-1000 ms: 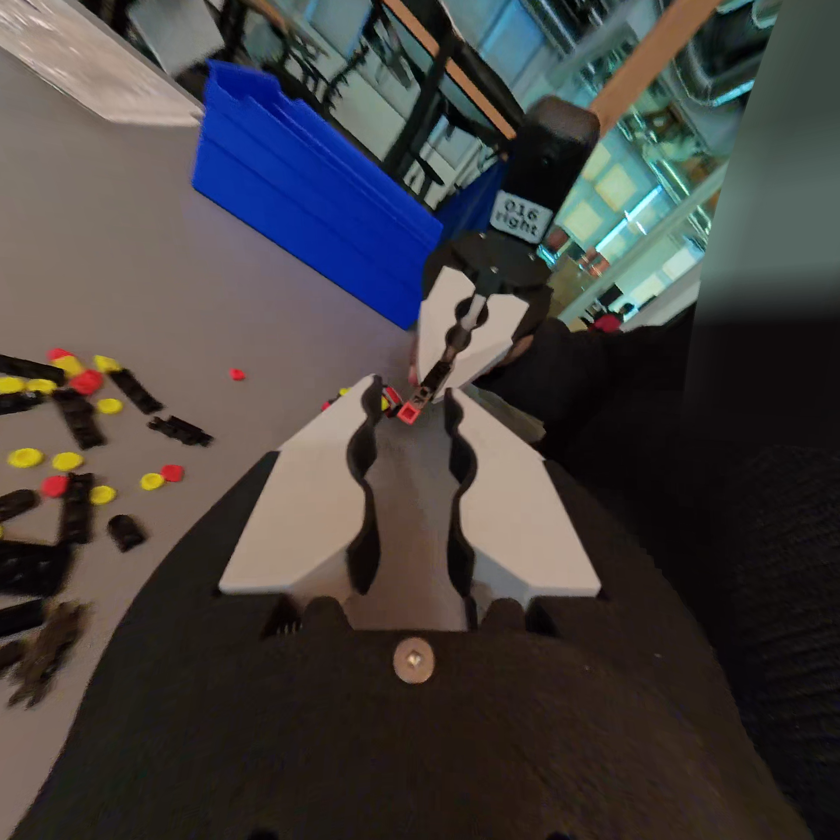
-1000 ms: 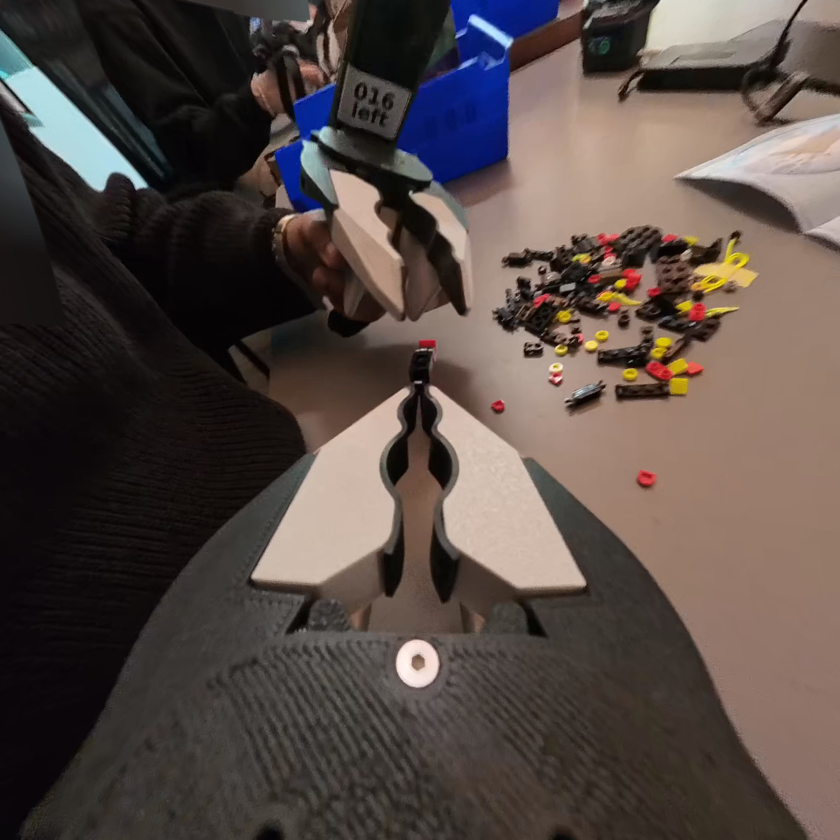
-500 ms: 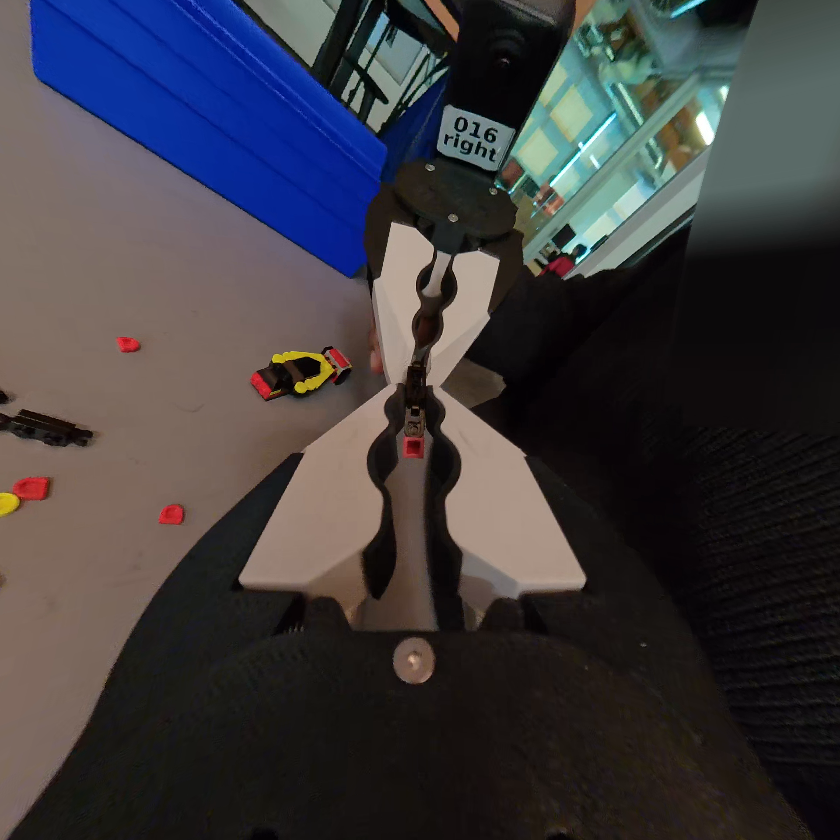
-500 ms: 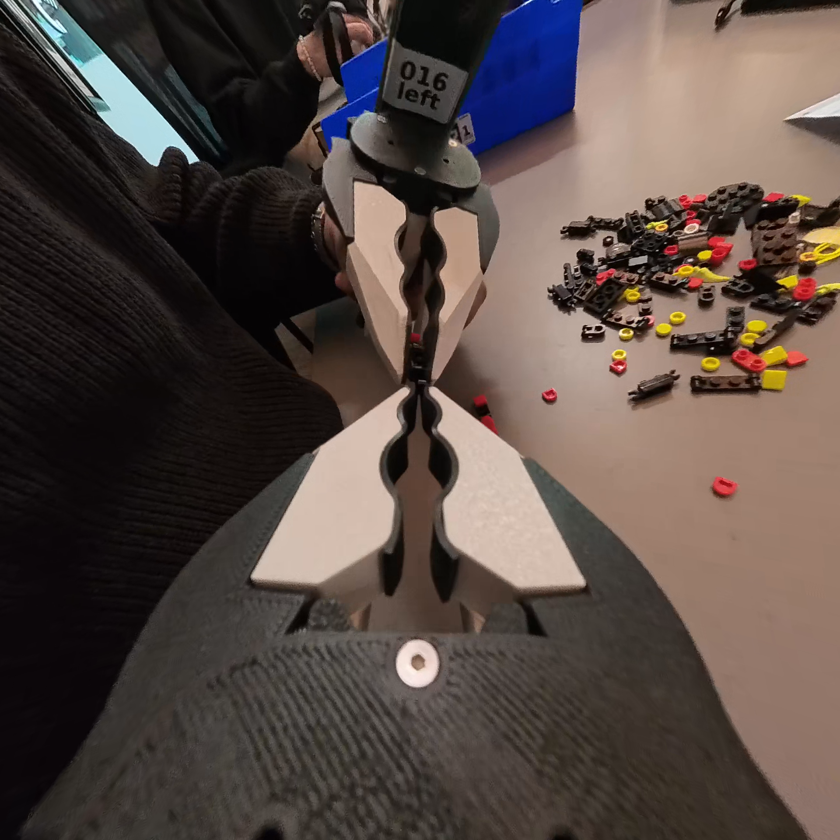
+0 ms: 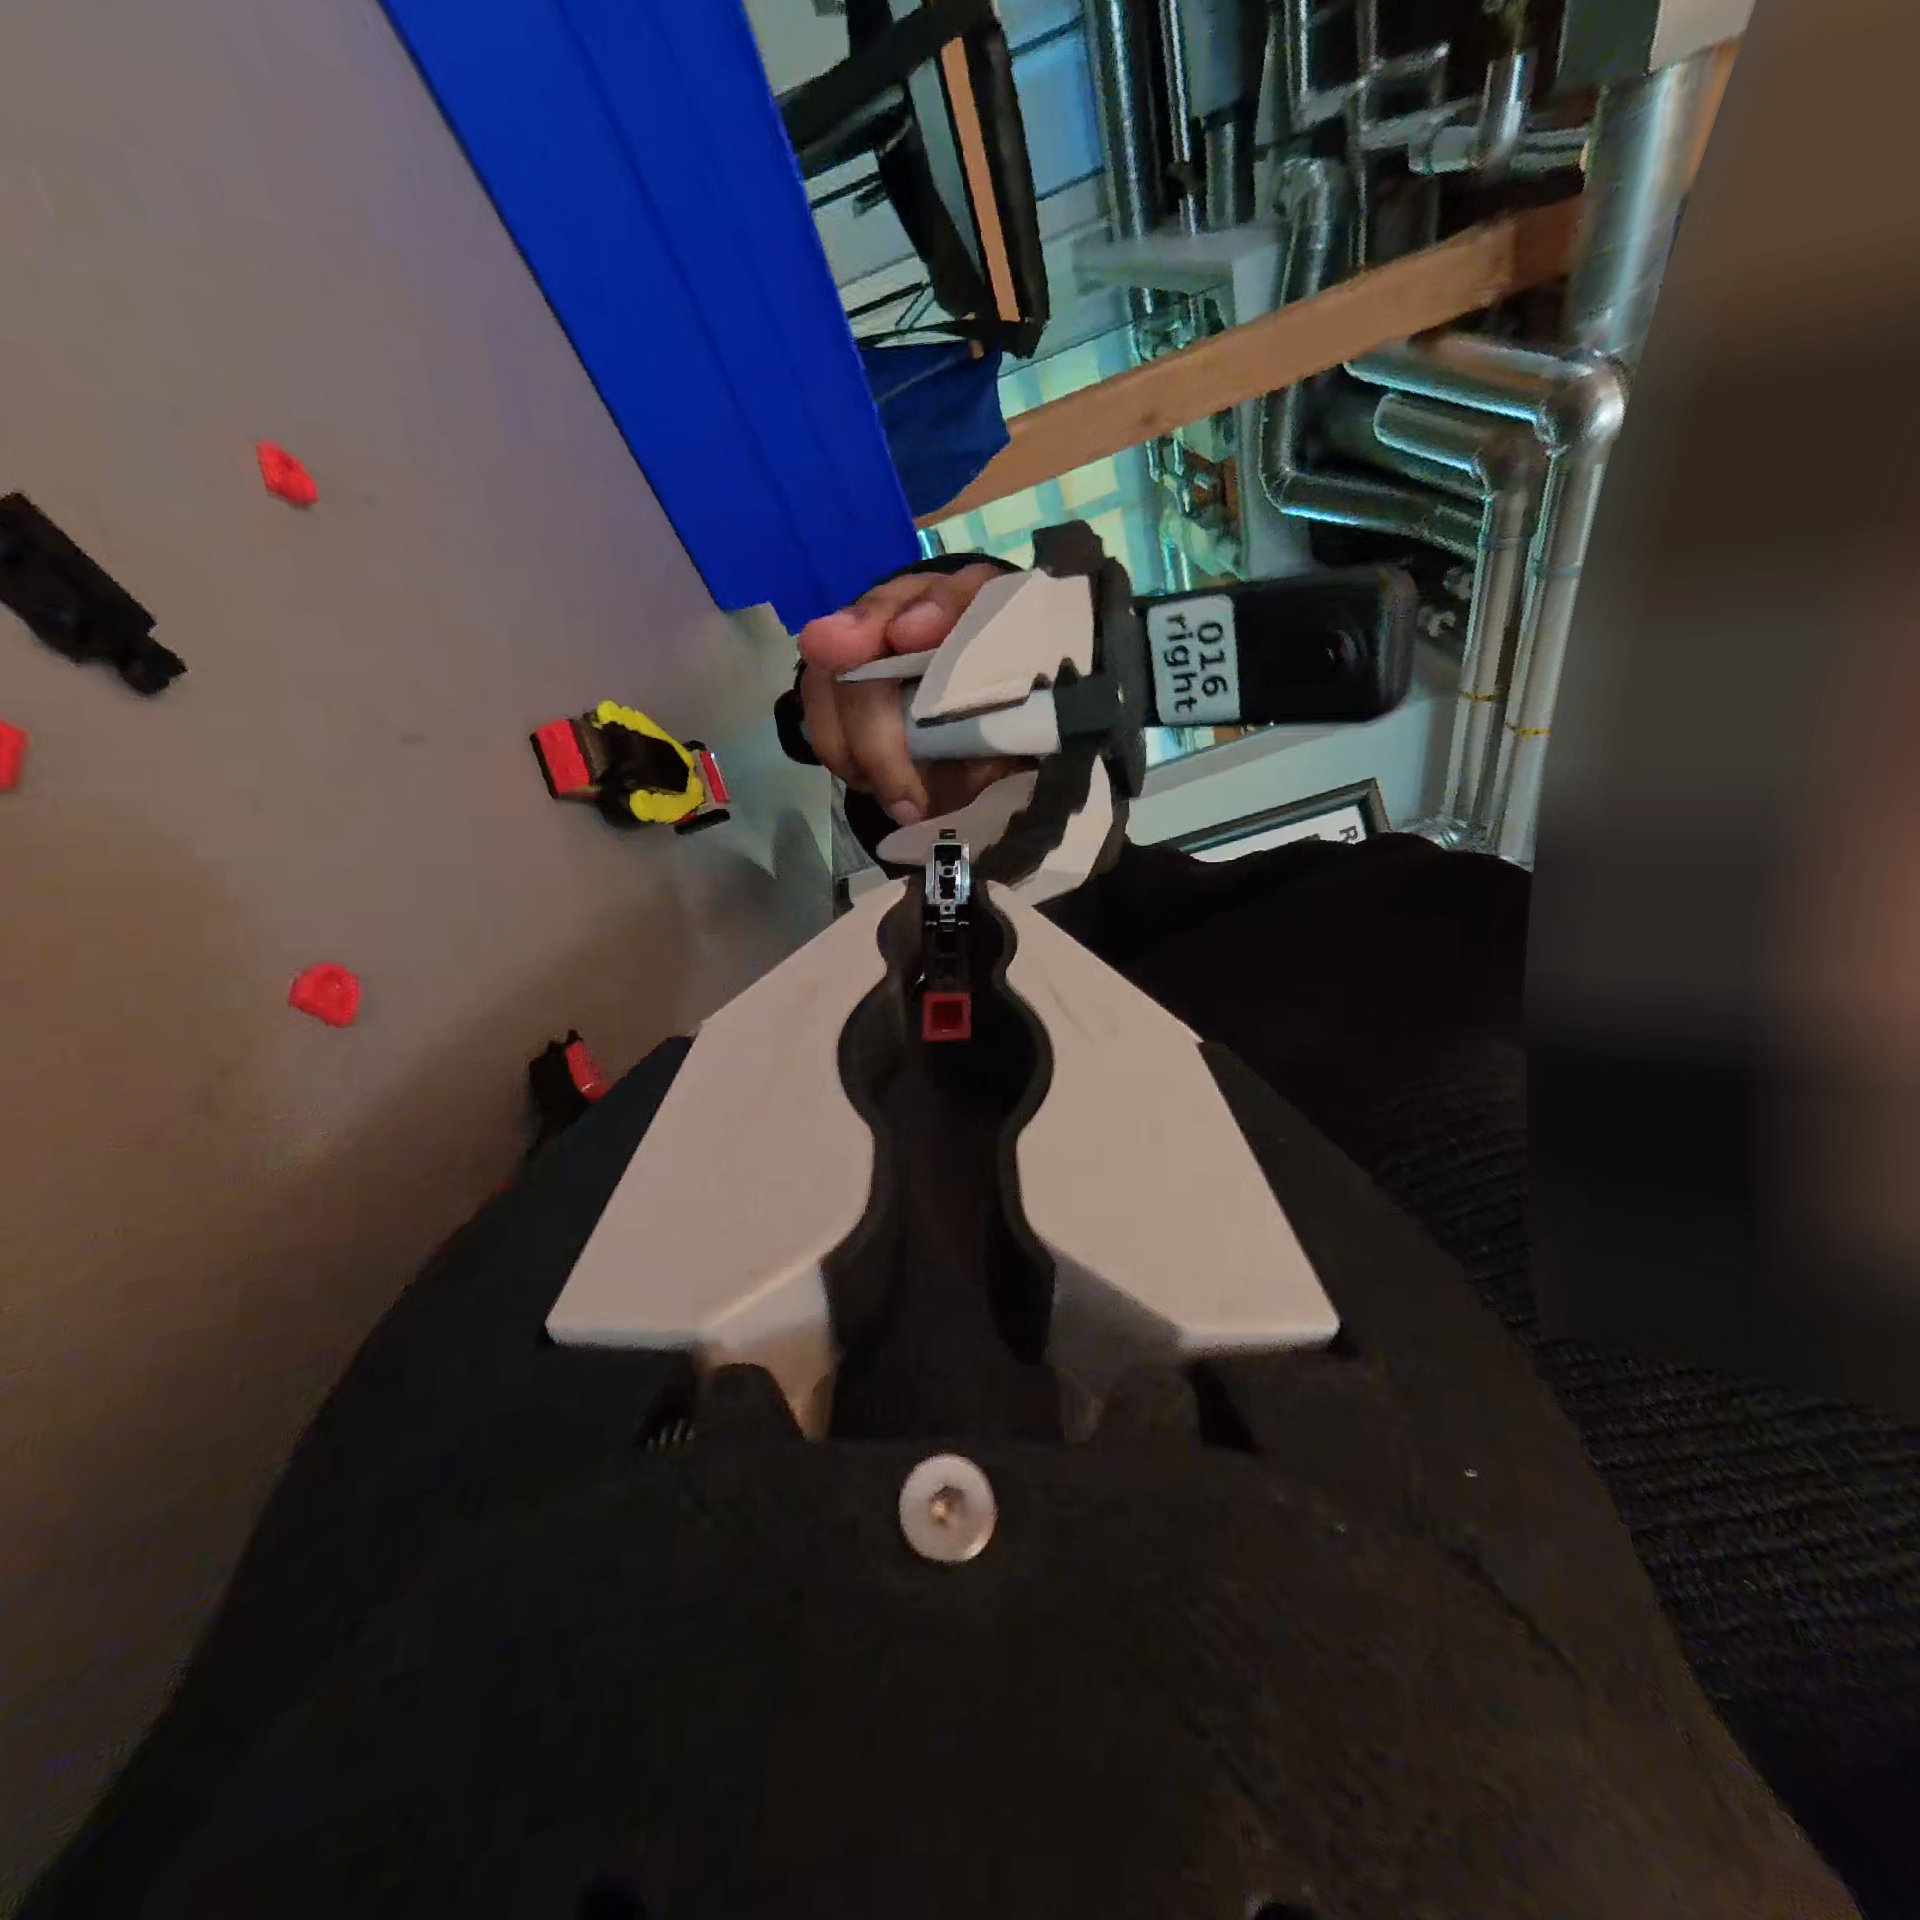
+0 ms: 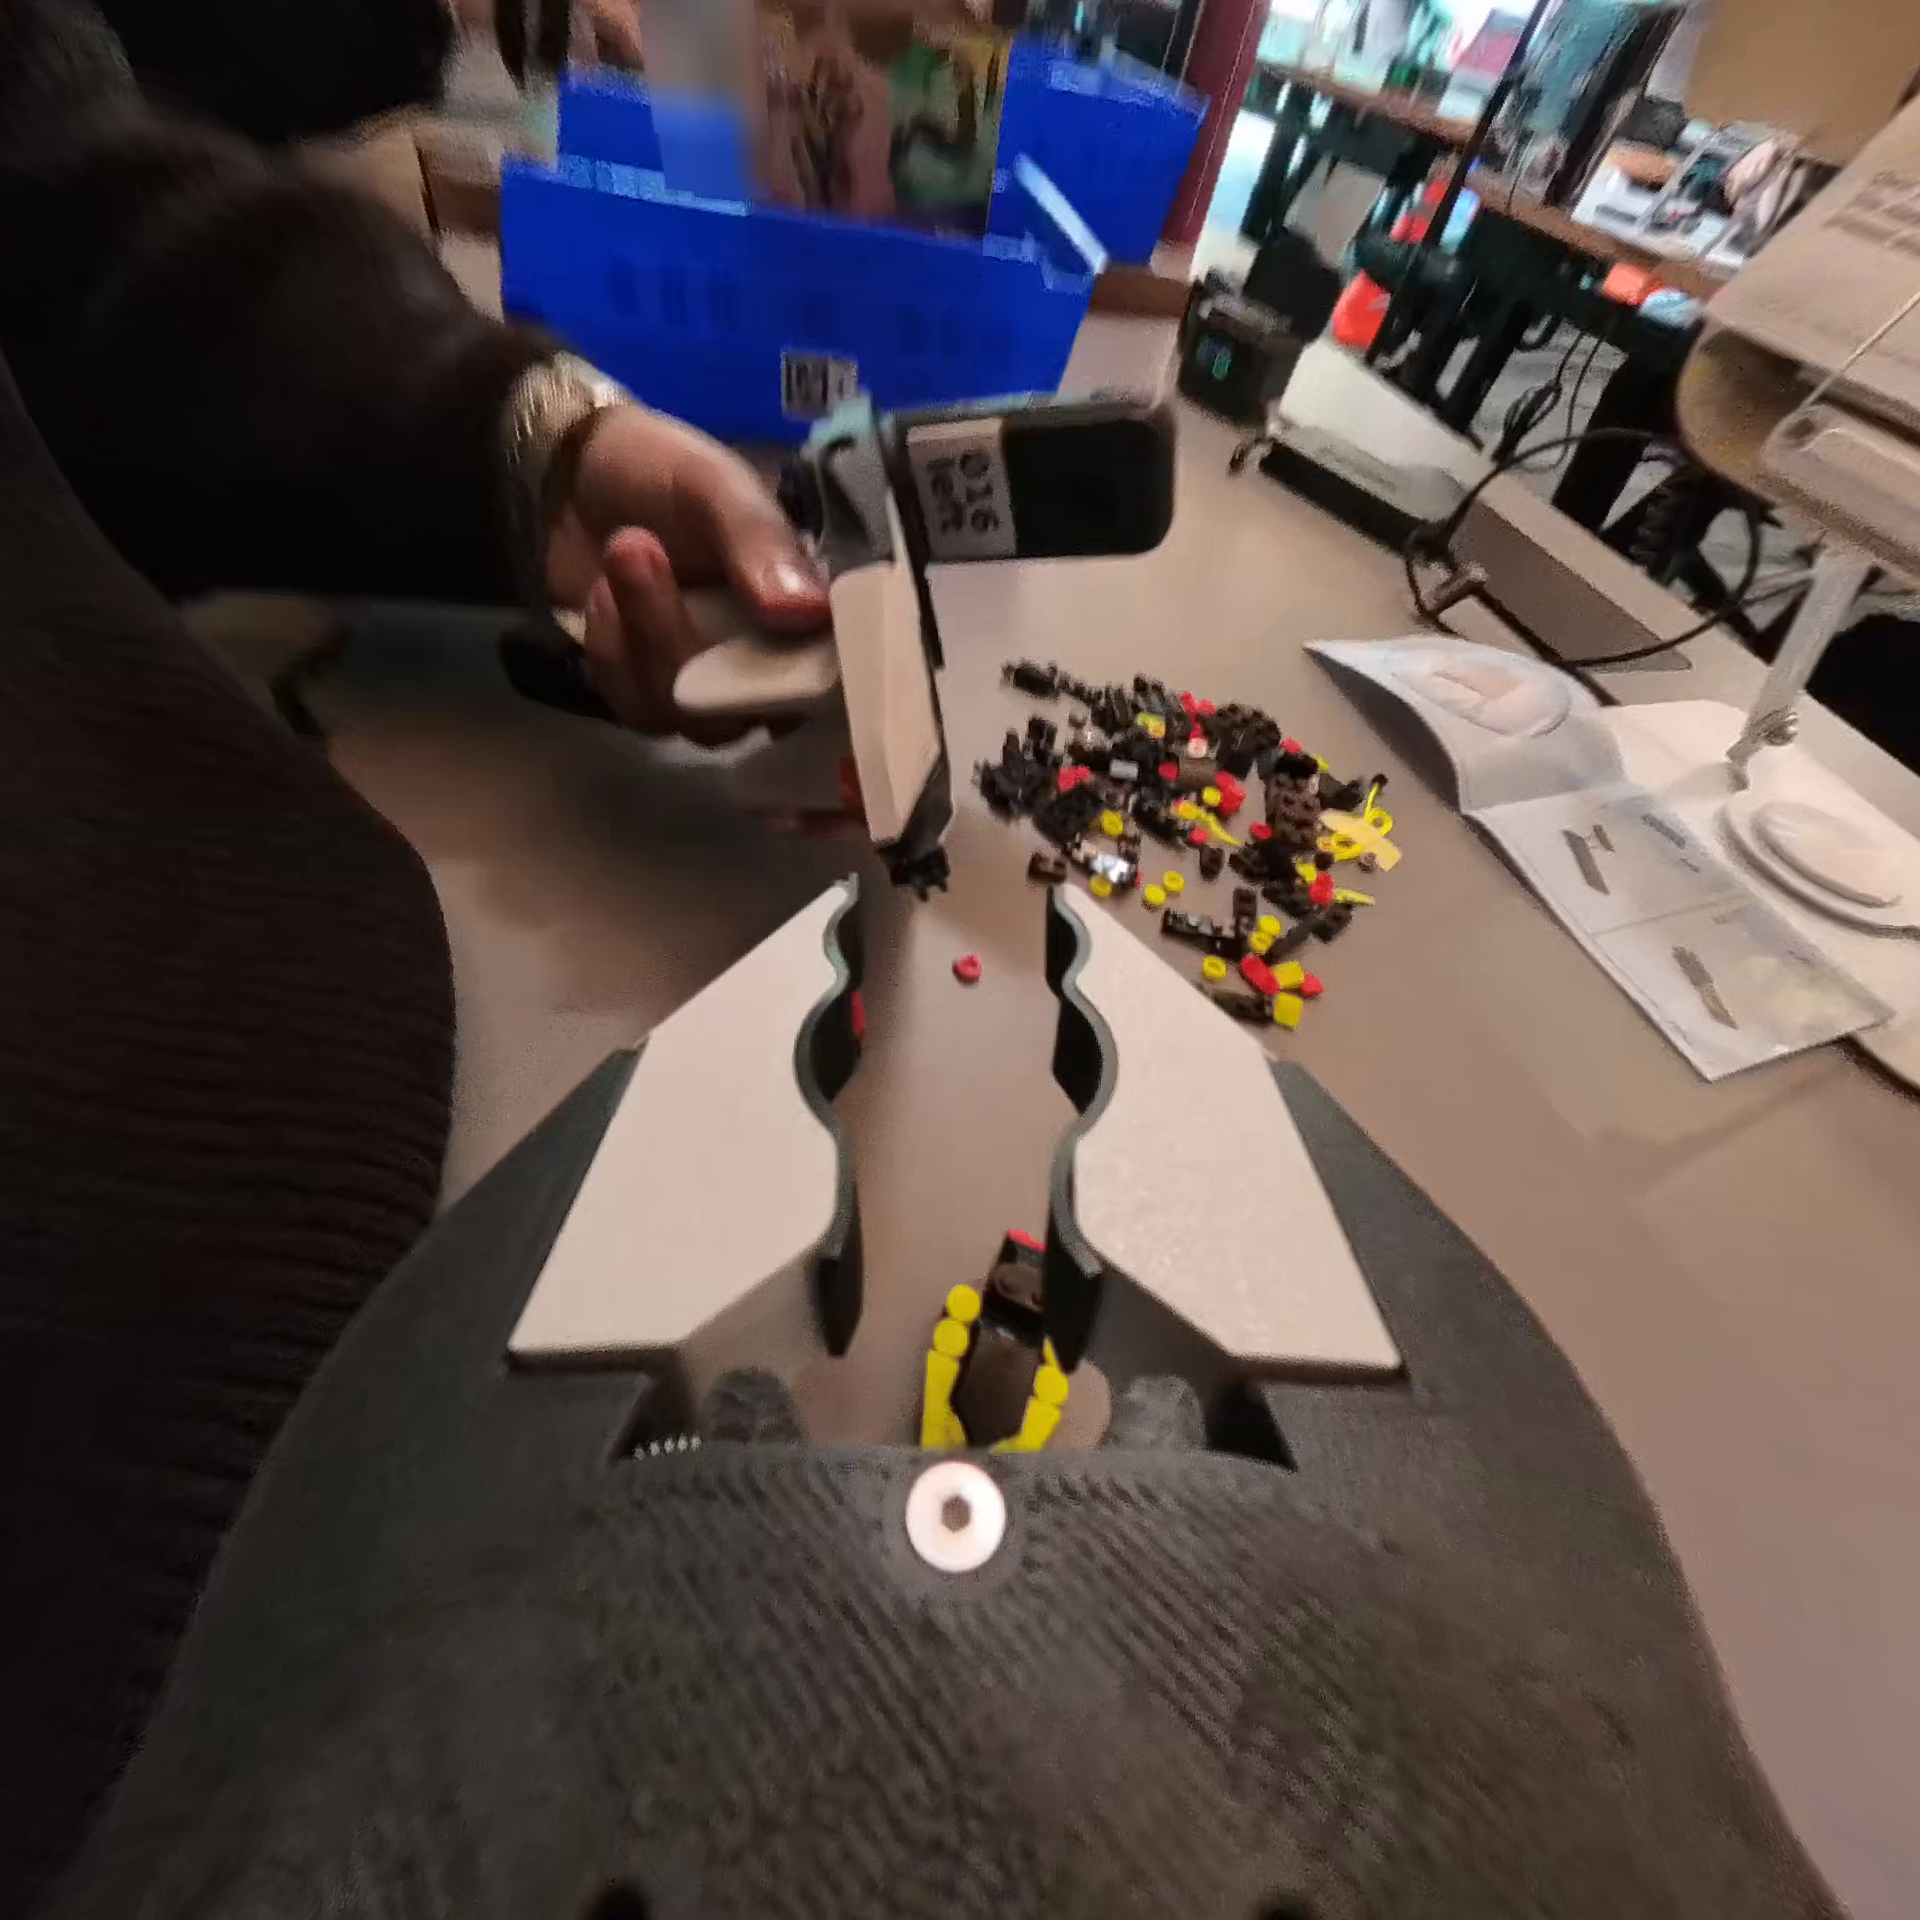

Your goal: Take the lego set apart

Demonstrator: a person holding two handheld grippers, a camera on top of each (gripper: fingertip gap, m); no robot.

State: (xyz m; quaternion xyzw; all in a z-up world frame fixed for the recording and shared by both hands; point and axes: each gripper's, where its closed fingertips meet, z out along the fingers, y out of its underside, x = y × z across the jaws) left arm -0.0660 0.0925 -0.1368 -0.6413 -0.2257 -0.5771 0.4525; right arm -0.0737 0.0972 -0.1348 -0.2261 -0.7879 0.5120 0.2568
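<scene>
- Left tool (image 5: 948,904) clamped on small black-and-red piece (image 5: 945,971), at 12 o'clock in left wrist view.
- Right tool (image 6: 951,914) now spread wide and empty, no longer pinching same piece.
- Yellow-black remainder (image 5: 629,764) lying on surface (image 5: 312,260), at 10 o'clock.
- Best to drop the piece near loose pile (image 6: 1184,821), then regrip remainder squarely.

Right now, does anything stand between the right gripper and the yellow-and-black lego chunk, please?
Nothing visible does: the lego chunk lies on the table, framed by the open right gripper; the left gripper, clamping a small piece, is beyond it.
</scene>
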